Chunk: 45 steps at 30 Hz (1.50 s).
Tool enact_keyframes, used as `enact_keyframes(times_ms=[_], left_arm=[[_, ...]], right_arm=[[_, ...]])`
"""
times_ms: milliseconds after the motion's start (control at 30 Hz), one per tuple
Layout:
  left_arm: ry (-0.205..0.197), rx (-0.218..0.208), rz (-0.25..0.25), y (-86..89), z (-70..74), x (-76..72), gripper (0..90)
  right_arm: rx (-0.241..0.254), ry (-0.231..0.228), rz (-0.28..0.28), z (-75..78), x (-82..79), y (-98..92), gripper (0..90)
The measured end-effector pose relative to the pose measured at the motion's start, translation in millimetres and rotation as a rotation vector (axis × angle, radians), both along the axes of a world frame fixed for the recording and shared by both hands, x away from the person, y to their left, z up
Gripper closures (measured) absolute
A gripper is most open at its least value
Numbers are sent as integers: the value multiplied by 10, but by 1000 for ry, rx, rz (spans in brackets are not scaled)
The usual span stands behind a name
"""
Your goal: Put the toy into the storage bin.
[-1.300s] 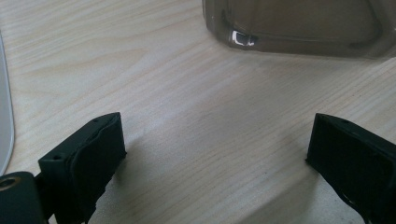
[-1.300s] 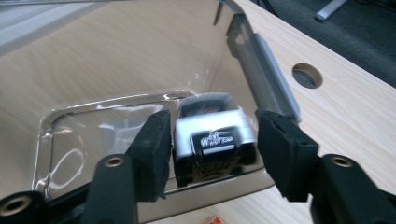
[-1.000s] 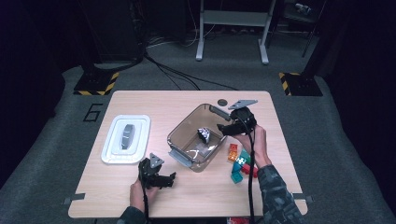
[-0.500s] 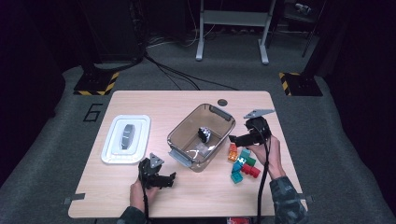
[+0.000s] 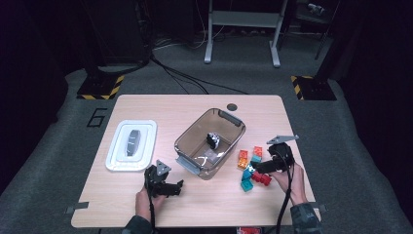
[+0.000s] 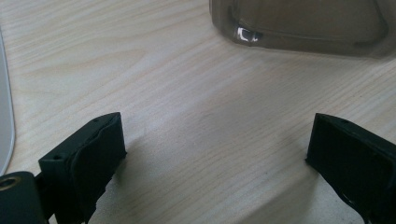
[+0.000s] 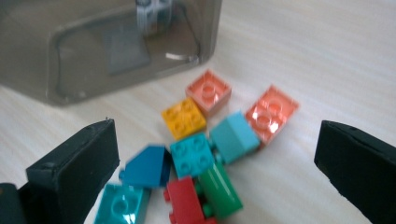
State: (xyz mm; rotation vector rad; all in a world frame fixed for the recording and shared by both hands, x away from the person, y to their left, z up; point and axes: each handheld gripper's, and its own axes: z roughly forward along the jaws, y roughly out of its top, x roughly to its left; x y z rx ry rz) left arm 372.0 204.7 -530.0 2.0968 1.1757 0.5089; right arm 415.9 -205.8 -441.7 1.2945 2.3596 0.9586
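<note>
A heap of small toy bricks (image 5: 252,167) in red, green, teal, blue, orange and salmon lies on the table right of a clear grey bin (image 5: 229,122). My right gripper (image 5: 259,167) hangs low over the heap. Its jaws have just been opening and now stand wide, holding nothing. In the right gripper view (image 7: 215,147) the bricks lie below the gap, among them a red one (image 7: 184,198) and a green one (image 7: 219,186). A small black-and-white piece (image 5: 213,140) lies in the bin. My left gripper (image 5: 176,187) rests open on the wood near the front edge (image 6: 215,140).
A white tray (image 5: 146,127) with a grey object (image 5: 132,143) stands at the left. The bin's near corner (image 6: 299,23) lies just ahead of the left gripper. A round cable hole (image 5: 232,107) is at the table's far edge. Dark floor surrounds the table.
The right gripper has left the bin's far right rim and come down toward the front onto the brick heap. The left gripper has not moved.
</note>
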Motion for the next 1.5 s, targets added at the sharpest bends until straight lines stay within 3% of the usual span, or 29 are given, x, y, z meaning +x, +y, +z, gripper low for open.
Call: enact_keyframes(times_ms=[133,200,367,733,1200,1500], left_arm=[[0,0,0,0,0,0,41],[0,0,0,0,0,0,41],[0,0,0,-1,0,0,41],[-1,0,0,-1,0,-1,41],[-1,1,0,-1,0,-1,40],[-1,0,1,-1,0,-1,41]], right_arm=[[6,18,-13,-162,-121,-104,11],[5,9,-18,-241,-197,-149,107],[5,-1,-14,-392,-299,-211,241],[24,8,-3,-514,-411,-272,510],[23,13,13,-600,-452,-283,666],[33,2,7,-577,-478,-292,678]])
